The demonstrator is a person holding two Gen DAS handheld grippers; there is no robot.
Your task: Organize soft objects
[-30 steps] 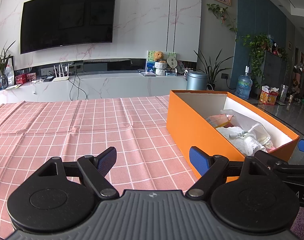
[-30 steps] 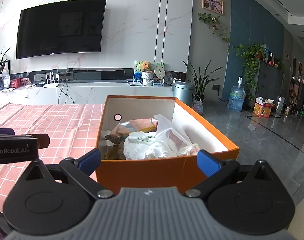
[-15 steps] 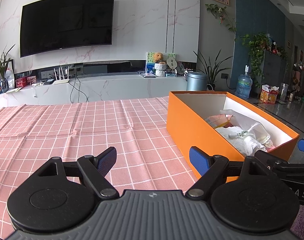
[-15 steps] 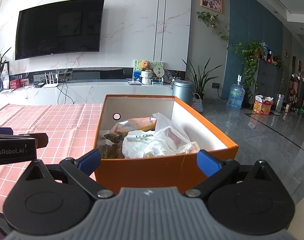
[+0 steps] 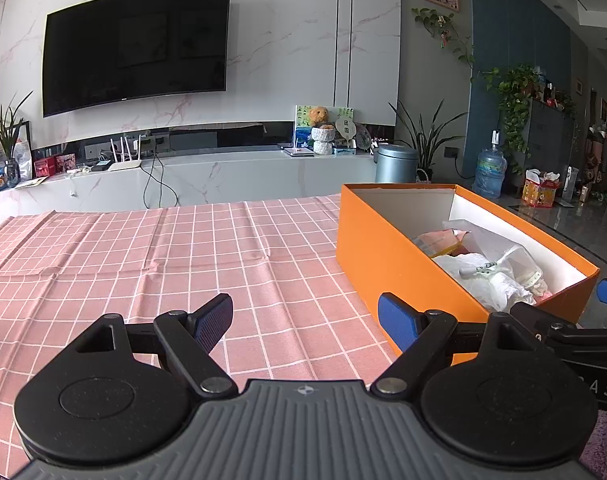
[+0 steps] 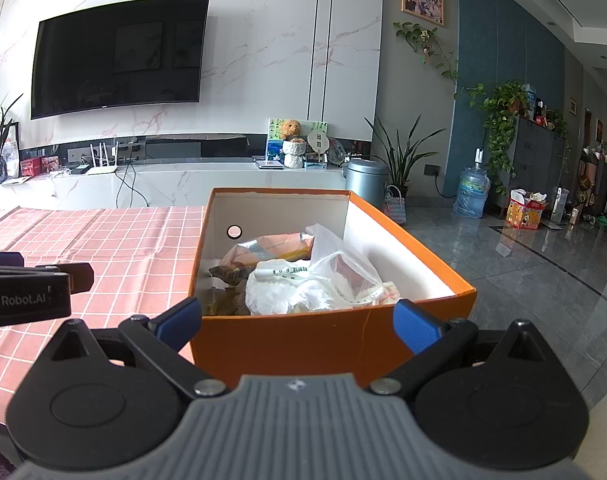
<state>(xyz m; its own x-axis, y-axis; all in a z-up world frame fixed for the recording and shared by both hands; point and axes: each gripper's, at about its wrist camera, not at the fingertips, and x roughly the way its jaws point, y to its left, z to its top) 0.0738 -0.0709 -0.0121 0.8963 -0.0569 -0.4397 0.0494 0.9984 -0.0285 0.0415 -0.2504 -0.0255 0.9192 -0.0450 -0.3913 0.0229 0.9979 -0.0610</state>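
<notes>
**Both grippers empty beside the filled orange box**

An orange cardboard box [image 6: 331, 344] with a white inside sits at the right end of the bench [image 5: 143, 264], which is covered by a pink checked tablecloth [image 5: 103, 248]. The box is open at the top, and the soft things lie heaped in it: a crumpled clear plastic bag [image 6: 335, 268] with white stuff inside lies on top toward the near end, and a pink and orange packet [image 6: 271, 246] rests behind it toward the far wall. Something darker is tucked under them at the left side, too shadowed to name. A small round hole [image 6: 234, 231] shows in the box's left wall.

The left hand-held gripper [image 5: 305, 320] hangs over the bare cloth just left of the box, its blue-padded fingers spread wide and holding nothing. The right hand-held gripper [image 6: 297, 322] is at the near short end of the box, jaws released and wide, one finger off each near corner; whether they touch the cardboard I cannot tell.

The rest of the cloth lies bare, with creases across it. Beyond the far edge of the bench, a dark television [image 5: 135, 44] hangs on a marble wall.
</notes>
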